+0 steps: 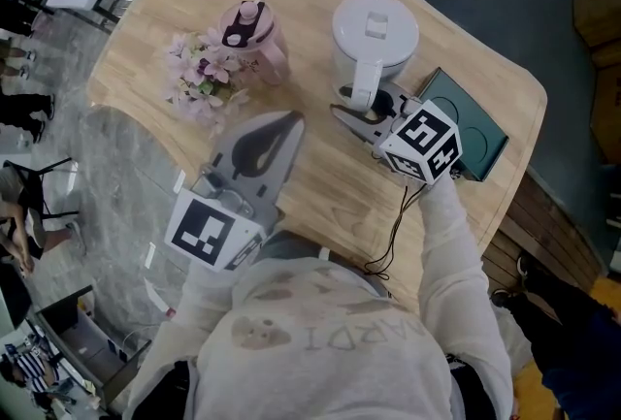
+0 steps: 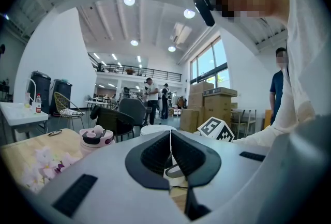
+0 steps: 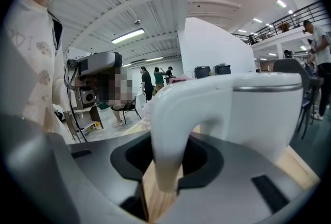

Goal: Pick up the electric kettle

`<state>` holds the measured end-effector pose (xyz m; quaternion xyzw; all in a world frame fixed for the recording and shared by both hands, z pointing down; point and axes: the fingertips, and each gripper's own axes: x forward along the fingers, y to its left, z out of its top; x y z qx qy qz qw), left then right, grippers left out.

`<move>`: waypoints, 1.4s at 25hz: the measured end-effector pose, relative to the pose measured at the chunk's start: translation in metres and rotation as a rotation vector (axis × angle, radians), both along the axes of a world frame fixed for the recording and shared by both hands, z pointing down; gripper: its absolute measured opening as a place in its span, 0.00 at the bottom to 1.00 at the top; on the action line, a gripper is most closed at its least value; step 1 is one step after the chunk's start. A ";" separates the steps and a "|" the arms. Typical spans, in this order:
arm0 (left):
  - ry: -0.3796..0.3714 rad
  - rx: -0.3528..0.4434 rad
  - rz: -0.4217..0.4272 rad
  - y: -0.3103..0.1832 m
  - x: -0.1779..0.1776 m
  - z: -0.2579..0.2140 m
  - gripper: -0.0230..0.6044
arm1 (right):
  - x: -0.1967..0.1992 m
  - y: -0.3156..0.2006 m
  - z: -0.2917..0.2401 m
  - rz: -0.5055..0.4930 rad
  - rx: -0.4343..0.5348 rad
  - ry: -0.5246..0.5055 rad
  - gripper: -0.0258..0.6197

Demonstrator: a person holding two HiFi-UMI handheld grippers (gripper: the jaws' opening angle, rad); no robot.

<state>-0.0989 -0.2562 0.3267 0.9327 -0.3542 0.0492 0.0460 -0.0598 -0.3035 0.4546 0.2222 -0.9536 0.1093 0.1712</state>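
Note:
The white electric kettle (image 1: pixel 375 30) stands upright on the wooden table (image 1: pixel 320 190), its handle (image 1: pixel 365 83) turned toward me. My right gripper (image 1: pixel 355 113) reaches in from the right, and its jaws are shut on that handle. In the right gripper view the kettle (image 3: pixel 258 109) fills the right side, and its curved handle (image 3: pixel 168 130) sits between the black pads of the right gripper (image 3: pixel 165 166), touching both. My left gripper (image 1: pixel 283 123) rests low over the table's near left, shut and empty. In its own view, the left gripper (image 2: pixel 169 137) has its pads meeting in a thin line.
A pink lidded bottle (image 1: pixel 254 38) and a bunch of pale flowers (image 1: pixel 202 74) sit left of the kettle. A dark green flat board (image 1: pixel 475 122) lies to the kettle's right. A black cable (image 1: pixel 393 234) runs off the near edge. People and chairs stand farther off.

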 end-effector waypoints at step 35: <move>0.027 0.078 -0.005 0.078 -0.002 -0.026 0.06 | 0.007 0.122 -0.111 0.075 0.211 -0.065 0.26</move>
